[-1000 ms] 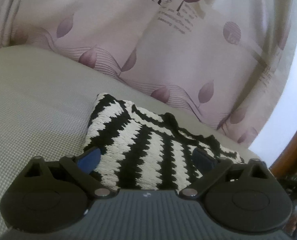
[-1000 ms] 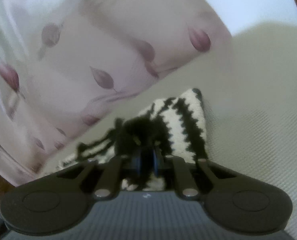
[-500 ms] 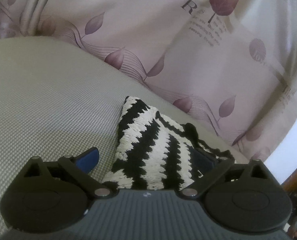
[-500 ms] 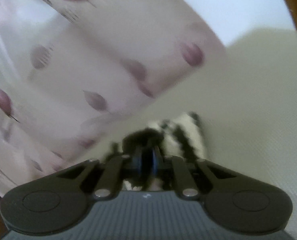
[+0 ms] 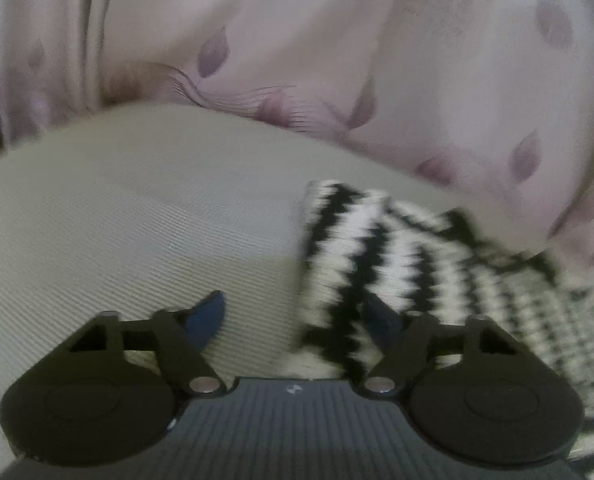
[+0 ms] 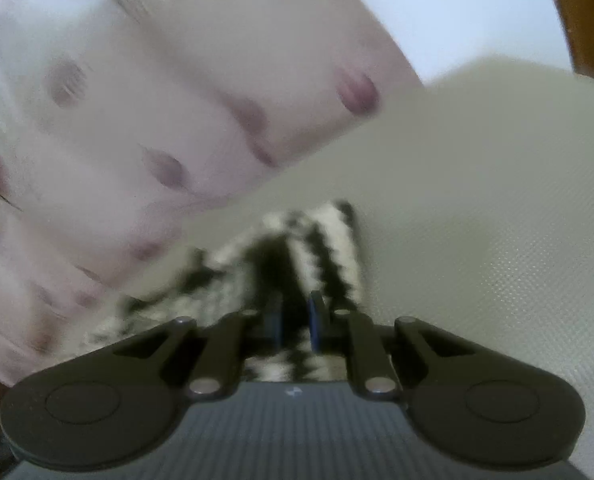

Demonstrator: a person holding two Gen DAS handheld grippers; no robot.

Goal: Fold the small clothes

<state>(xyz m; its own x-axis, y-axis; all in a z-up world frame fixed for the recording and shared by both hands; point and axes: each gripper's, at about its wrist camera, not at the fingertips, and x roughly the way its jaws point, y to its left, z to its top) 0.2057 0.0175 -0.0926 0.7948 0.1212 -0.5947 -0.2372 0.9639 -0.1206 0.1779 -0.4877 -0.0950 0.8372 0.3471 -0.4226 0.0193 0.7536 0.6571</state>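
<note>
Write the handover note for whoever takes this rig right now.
Left claw: its jaws have just been closing but stand apart; the edge of the striped knit garment lies between them, not pinched.
Right claw: clamped on a bunched part of the same garment.
The garment lies partly gathered on the beige mattress, near the floral curtain.
Done: one grip taken.
Left: secure the left grip, then make the fold and lay it flat.
</note>
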